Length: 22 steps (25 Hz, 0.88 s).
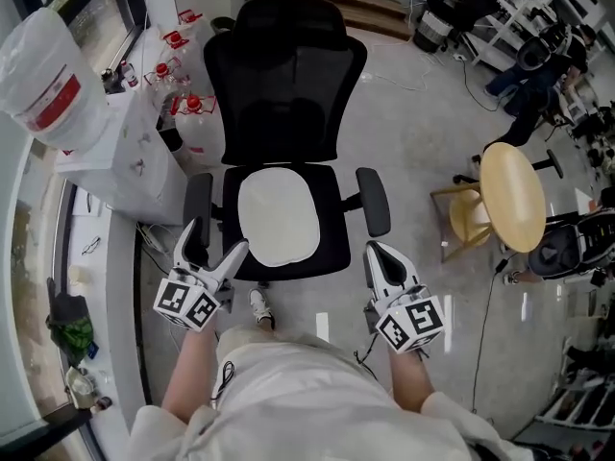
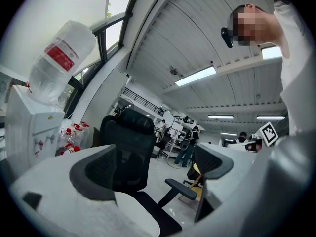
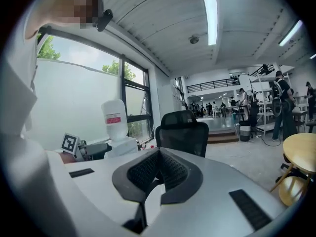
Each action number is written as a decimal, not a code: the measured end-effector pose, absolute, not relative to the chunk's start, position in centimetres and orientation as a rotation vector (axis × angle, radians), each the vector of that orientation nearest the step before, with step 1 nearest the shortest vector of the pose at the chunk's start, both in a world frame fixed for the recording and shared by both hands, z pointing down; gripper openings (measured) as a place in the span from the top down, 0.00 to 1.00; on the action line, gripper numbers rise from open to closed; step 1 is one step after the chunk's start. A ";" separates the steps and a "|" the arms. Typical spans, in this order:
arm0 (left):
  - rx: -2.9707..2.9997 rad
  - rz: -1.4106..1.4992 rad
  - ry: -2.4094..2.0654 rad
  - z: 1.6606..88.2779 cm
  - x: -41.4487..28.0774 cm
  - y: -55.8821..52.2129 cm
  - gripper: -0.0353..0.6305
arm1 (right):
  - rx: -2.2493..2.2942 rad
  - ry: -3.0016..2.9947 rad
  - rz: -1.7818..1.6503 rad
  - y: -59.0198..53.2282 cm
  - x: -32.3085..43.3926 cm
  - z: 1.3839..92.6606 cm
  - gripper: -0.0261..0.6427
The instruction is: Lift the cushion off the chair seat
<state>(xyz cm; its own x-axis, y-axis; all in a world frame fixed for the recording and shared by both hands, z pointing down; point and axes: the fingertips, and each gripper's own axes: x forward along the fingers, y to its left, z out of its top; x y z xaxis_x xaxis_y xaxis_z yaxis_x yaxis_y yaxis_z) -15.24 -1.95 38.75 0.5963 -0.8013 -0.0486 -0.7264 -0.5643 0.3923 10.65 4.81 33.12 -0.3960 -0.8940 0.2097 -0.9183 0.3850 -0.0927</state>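
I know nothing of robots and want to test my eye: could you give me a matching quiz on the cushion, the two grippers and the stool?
Things:
1 cushion
2 left gripper
3 right gripper
4 stool

States or places:
a jaws together
b on the chair seat
c jaws apart
d off to the person's right

Pairs: 1-b; 2-c; 3-a; 4-d
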 end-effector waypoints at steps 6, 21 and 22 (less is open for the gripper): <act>2.539 -0.206 -1.082 41.1 -14.3 -7.3 0.21 | 1.703 -2.456 0.309 -0.3 8.8 32.8 0.96; 2.522 -0.034 -1.144 44.1 -10.2 -16.0 0.21 | 1.660 -2.508 0.415 -9.8 12.9 35.4 0.96; 2.527 -0.011 -1.162 44.4 -10.2 -16.5 0.21 | 1.646 -2.513 0.434 -10.3 13.2 36.0 0.96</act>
